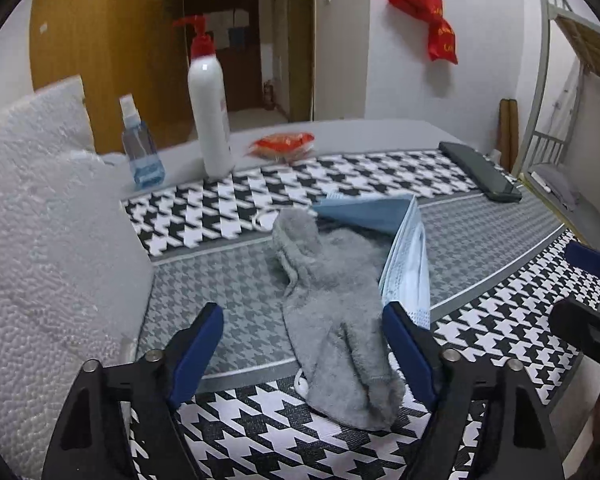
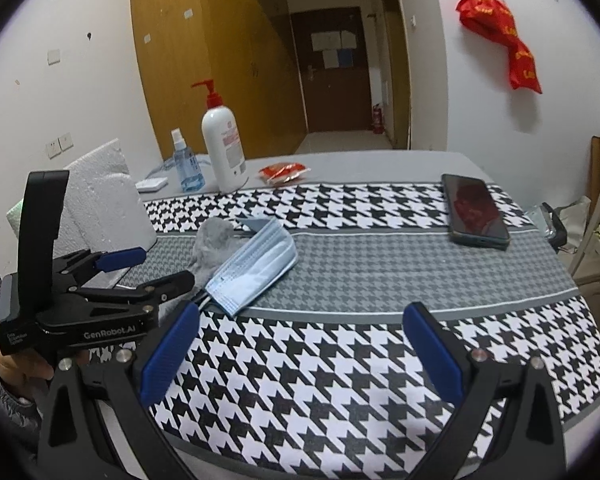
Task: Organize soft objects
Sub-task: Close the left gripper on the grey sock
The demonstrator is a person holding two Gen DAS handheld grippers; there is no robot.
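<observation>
A fuzzy grey sock (image 1: 332, 312) lies on the houndstooth mat (image 1: 228, 280), its toe end between my left gripper's (image 1: 304, 336) wide-open blue fingers. A stack of light blue face masks (image 1: 404, 256) lies against the sock's right side. In the right wrist view the masks (image 2: 256, 268) and sock (image 2: 214, 240) lie at the left, with the left gripper (image 2: 148, 276) over them. My right gripper (image 2: 300, 344) is open and empty above bare mat (image 2: 340, 380), to the right of the sock.
A white pump bottle (image 1: 210, 108), a small blue spray bottle (image 1: 140, 148) and a red snack packet (image 1: 282, 144) stand at the table's back. A black phone (image 2: 476, 212) lies at the right. White foam sheets (image 1: 40, 240) sit at the left.
</observation>
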